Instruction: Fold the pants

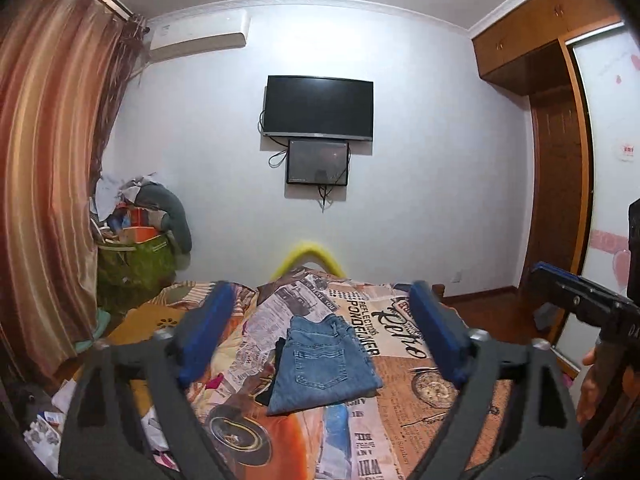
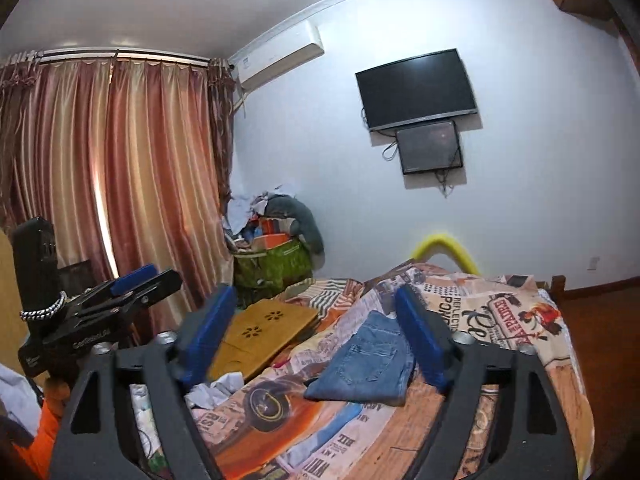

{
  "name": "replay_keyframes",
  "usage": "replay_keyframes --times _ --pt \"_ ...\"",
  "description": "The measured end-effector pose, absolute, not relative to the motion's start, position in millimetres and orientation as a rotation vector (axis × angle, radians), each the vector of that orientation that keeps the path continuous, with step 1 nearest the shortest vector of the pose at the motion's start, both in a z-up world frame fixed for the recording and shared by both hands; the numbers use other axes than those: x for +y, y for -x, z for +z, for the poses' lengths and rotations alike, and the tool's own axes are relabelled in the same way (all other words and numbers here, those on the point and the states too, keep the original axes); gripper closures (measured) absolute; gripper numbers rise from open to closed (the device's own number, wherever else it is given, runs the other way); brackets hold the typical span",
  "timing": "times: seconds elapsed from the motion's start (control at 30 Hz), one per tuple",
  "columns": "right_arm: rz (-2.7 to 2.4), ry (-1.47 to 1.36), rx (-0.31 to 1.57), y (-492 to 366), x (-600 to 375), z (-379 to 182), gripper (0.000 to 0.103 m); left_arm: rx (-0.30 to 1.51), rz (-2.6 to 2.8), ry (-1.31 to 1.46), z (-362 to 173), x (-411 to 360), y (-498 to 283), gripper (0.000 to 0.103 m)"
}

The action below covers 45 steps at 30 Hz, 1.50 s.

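Both my left gripper (image 1: 320,332) and right gripper (image 2: 316,336) hang spread wide, holding nothing. The folded jeans (image 1: 322,364) lie at twelve o'clock on the printed bedspread (image 1: 420,396). Risk: the soft, rumpled cover could let the stack's loose edges slump open if bumped.

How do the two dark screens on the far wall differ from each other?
The upper screen is clearly larger and wider than the lower screen. The upper one is mounted higher on the wall, and the lower one hangs just beneath it, its top edge meeting the upper's bottom edge. The upper has a pale strip along its bottom edge; the lower has a dark frame all round. Both are off, with loose cables.
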State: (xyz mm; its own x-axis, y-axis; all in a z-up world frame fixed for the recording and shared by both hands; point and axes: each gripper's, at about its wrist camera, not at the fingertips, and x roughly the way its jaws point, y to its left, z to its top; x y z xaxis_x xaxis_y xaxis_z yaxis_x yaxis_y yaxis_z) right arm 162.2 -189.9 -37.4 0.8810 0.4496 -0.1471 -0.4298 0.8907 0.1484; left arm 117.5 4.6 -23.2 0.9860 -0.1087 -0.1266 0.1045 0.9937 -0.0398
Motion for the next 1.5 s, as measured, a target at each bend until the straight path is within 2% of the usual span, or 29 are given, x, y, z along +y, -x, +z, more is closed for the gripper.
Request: replay_keyframes --times 0.07,0.13,1.5 --pt "0.439 -0.09 0.174 -158 -186 -37 0.011 0.121 -0.097 0.022 -24 2 -112 0.006" --pt "0.426 -0.091 0.171 -157 -186 -37 0.0 0.116 -0.094 0.009 -26 0 -110 0.004" --pt "0.391 -0.072 0.208 -146 -184 -43 0.0 0.15 -0.124 0.033 -38 -4 -114 0.001"
